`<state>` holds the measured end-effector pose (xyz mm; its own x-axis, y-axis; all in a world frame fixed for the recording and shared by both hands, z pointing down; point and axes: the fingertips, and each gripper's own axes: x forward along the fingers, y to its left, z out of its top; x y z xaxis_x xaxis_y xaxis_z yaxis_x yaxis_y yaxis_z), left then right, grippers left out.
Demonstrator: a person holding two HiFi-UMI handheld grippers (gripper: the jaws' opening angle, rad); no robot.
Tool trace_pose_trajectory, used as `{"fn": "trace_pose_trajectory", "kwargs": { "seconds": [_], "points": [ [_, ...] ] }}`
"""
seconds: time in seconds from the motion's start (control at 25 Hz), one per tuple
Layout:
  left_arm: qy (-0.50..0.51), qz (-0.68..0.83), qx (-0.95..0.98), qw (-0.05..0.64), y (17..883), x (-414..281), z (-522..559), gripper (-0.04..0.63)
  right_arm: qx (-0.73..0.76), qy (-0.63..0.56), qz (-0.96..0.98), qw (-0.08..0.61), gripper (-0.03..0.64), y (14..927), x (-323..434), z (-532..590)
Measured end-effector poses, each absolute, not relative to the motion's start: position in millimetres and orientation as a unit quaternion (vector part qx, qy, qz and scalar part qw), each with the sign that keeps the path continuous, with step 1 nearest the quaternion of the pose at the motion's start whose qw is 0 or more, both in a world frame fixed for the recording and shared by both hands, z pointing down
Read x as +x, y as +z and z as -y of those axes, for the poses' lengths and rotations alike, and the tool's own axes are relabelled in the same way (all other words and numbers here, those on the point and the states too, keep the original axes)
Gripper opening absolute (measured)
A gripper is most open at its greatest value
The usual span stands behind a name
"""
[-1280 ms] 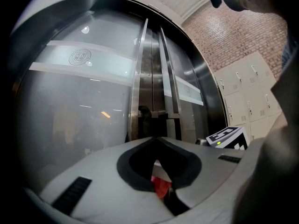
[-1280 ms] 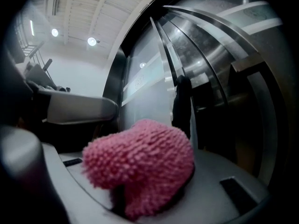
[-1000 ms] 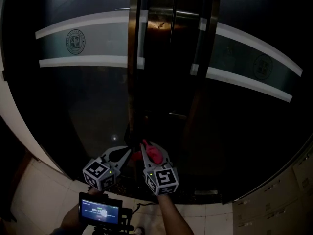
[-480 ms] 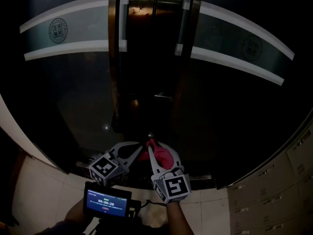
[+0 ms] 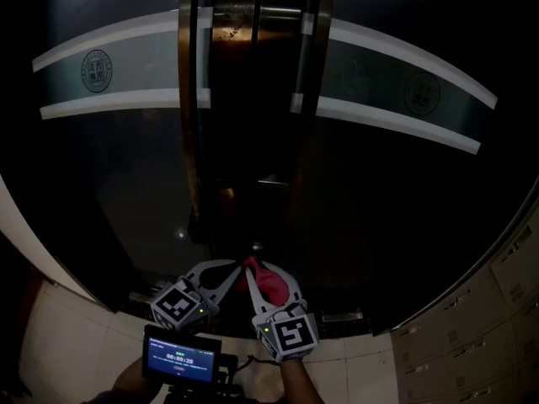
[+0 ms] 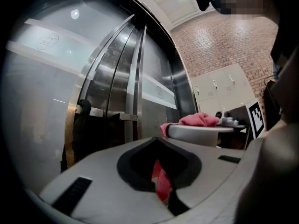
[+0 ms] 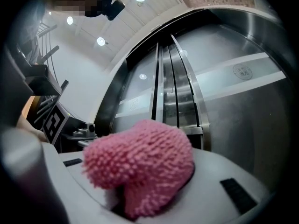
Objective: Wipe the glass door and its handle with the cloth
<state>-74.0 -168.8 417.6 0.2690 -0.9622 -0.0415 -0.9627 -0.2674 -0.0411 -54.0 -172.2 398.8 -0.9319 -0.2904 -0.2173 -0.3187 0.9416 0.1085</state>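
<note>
Two grippers meet low before the dark glass door (image 5: 109, 167) in the head view, the left gripper (image 5: 229, 276) and right gripper (image 5: 266, 274) close together at the pink cloth (image 5: 271, 286). The door's long handle (image 5: 194, 99) runs straight up the picture, crossing a pale frosted band (image 5: 126, 78). A small lit screen (image 5: 180, 356) glows below the grippers. In this dim light we cannot judge either grip.

The left gripper view settles one of them. Its jaws are closed on a thin strip of the cloth, while the bulk lies bunched on the right gripper alongside. The handle stands upright beyond, apart from both.

The right gripper view settles the other. Its jaws are clamped on the shaggy wad, which bulges forward toward the door's centre bars and hides the jaw tips. Brighter here, the glass reflects ceiling lights that we miss from above.
</note>
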Motion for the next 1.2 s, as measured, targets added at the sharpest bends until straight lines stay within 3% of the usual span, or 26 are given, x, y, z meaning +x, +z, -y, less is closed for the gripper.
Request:
{"fn": "trace_pose_trajectory", "kwargs": {
  "seconds": [1.2],
  "points": [
    [0.002,-0.622,-0.782,0.042,416.1,-81.4,159.5,0.014,-0.151,0.065,-0.982,0.088,0.046,399.9,-60.0,162.8]
  ]
}}
